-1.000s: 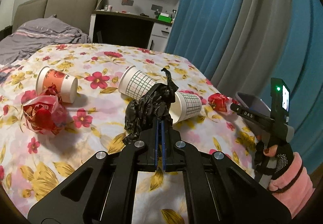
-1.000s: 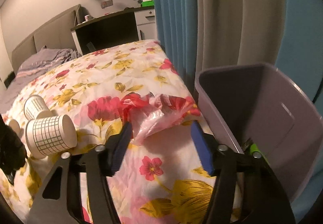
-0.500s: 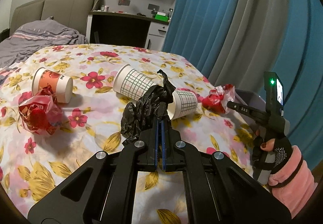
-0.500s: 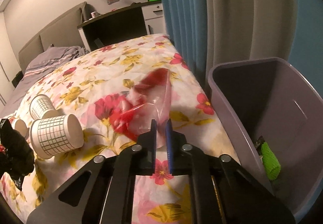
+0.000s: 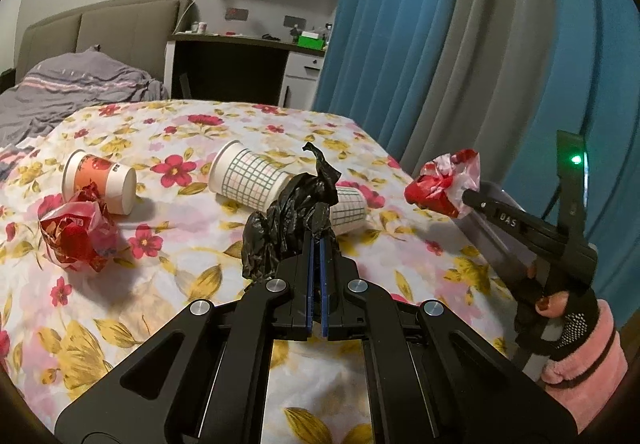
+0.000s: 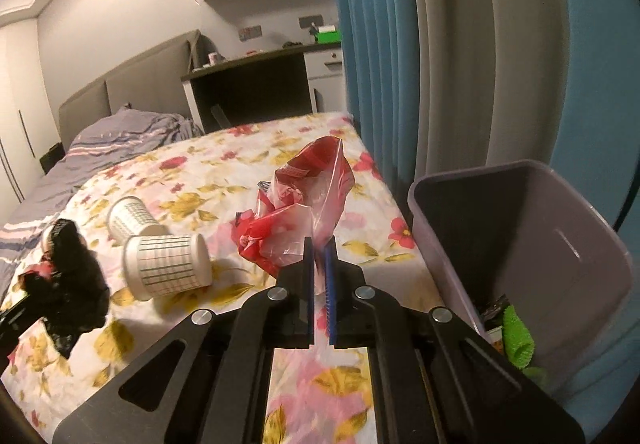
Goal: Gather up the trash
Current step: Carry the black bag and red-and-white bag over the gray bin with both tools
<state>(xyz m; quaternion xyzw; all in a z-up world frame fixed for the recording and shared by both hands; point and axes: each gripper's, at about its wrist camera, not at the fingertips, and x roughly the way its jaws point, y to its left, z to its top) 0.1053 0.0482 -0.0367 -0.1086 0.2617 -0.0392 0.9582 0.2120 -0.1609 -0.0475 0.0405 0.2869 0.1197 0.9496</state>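
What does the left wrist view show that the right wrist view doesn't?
Only the left wrist view: the orange cup, a crumpled red wrapper beside it, and the gloved hand holding the right claw.

Only the right wrist view: the grey bin with a green item inside.

Both: two checked cups, the black bag pinched in the left claw, and the red-and-clear bag pinched in the right claw.

The right tool (image 6: 319, 244) pinches a crumpled red-and-clear plastic bag (image 6: 300, 219) at frame centre, beside a grey plastic bin (image 6: 560, 244) at right.
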